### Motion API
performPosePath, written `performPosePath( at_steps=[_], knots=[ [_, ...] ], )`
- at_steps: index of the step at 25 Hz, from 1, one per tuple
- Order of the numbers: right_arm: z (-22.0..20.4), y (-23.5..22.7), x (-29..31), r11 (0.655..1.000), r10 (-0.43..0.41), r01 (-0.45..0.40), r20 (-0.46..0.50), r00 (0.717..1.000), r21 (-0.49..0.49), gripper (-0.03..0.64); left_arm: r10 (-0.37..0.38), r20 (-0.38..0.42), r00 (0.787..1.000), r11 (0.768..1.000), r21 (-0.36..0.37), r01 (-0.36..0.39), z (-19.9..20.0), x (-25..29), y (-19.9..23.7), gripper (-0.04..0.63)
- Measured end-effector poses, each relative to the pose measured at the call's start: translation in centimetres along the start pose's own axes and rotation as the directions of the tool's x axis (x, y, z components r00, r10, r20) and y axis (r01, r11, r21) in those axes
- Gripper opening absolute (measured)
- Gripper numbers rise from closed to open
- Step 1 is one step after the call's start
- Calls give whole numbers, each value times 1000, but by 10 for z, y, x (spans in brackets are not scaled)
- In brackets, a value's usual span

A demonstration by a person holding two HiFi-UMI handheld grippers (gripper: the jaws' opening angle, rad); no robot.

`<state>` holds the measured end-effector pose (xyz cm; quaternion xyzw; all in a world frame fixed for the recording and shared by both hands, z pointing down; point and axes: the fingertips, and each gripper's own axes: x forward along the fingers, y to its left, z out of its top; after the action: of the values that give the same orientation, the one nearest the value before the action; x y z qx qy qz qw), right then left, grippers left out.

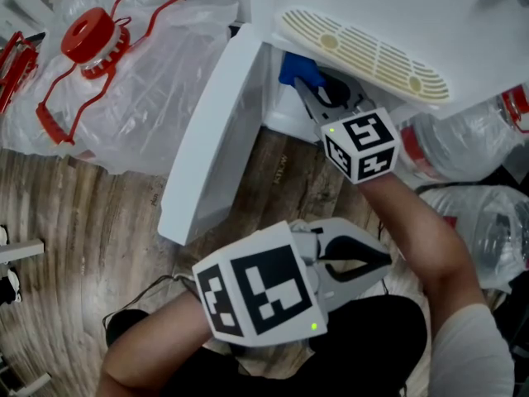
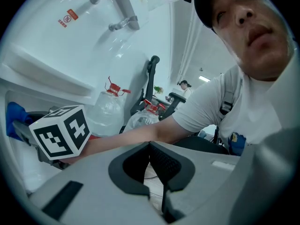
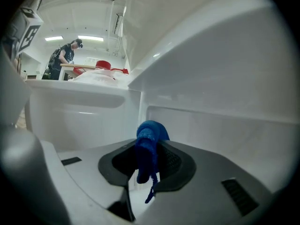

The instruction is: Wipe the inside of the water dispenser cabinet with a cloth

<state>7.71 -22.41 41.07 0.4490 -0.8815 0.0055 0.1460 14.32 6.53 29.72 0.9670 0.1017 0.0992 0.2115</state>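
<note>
The white water dispenser's cabinet door [image 1: 207, 139] stands open. My right gripper [image 1: 310, 85] reaches into the cabinet and is shut on a blue cloth [image 1: 297, 66]. In the right gripper view the cloth [image 3: 149, 146] is pinched between the jaws and bulges past them toward the white inner wall [image 3: 211, 125] without touching it. My left gripper [image 1: 387, 260] hangs low outside the cabinet, near my lap, shut and holding nothing. From the left gripper view [image 2: 150, 144] I see the right gripper's marker cube [image 2: 61, 131] and a bit of the cloth [image 2: 14, 114].
The beige drip grille [image 1: 364, 52] sits above the cabinet opening. Bagged water jugs with red caps [image 1: 95, 35] lie at the left and more jugs [image 1: 471, 139] at the right on the wooden floor. A person [image 3: 65, 55] stands far off.
</note>
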Motion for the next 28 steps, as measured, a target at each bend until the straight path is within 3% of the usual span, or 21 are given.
performPosePath(
  at_steps=[7,17,23,28],
  knots=[
    [-33,-32,-1,996,-90,91,-69,994,24,84,1,-3,1000,1000,5,-1,0,-1,-3,3],
    [-101,-55,50,983,-157,127,-259,953,-130,84,21,-15,1000,1000,3,-21,-3,-5,1,3],
    [-140,-72,86,966,-200,121,-364,909,-228,84,39,-18,999,999,-13,-39,-5,-7,6,3],
    [-167,-86,98,968,-207,112,-467,860,-224,84,40,-13,999,999,-20,-40,-4,-6,7,3]
  ],
)
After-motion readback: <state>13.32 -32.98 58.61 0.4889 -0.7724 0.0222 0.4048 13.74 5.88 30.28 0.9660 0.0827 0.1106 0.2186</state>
